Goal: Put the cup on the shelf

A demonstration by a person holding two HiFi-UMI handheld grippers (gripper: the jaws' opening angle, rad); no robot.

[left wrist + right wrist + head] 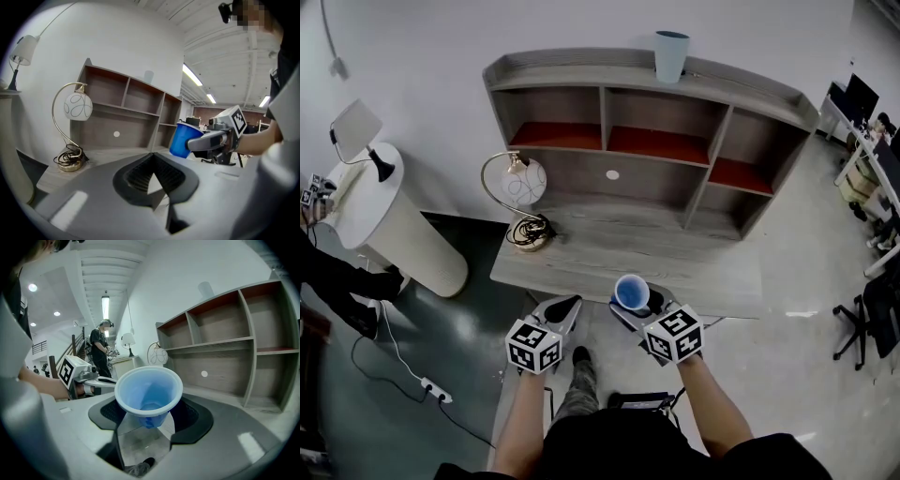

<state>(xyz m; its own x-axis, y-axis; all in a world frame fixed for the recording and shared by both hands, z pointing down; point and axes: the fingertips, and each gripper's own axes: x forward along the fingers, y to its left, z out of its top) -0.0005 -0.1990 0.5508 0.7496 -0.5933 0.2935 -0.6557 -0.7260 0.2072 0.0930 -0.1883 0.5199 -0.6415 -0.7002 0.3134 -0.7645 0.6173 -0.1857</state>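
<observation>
Right tongs (148, 416) grasping blue cup (149, 389) upright, over counter's (694, 267) near edge. Left tongs (151, 169) clenched, empty. Pickup done; placing on shelf (572, 73) not yet done.

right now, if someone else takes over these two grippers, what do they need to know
Left gripper: jaws together, nothing in them, held at the desk's front edge beside the right one.
Right gripper: closed on the blue cup, which is upright with its mouth up and looks empty.
Shelf unit: stands at the back of the desk. A pale cup is on its top board, and a globe lamp stands on the desk's left end.
Done: the blue cup is in the grip.
Left: carry it forward to the shelf, set it down upright, open the jaws and back away.
</observation>
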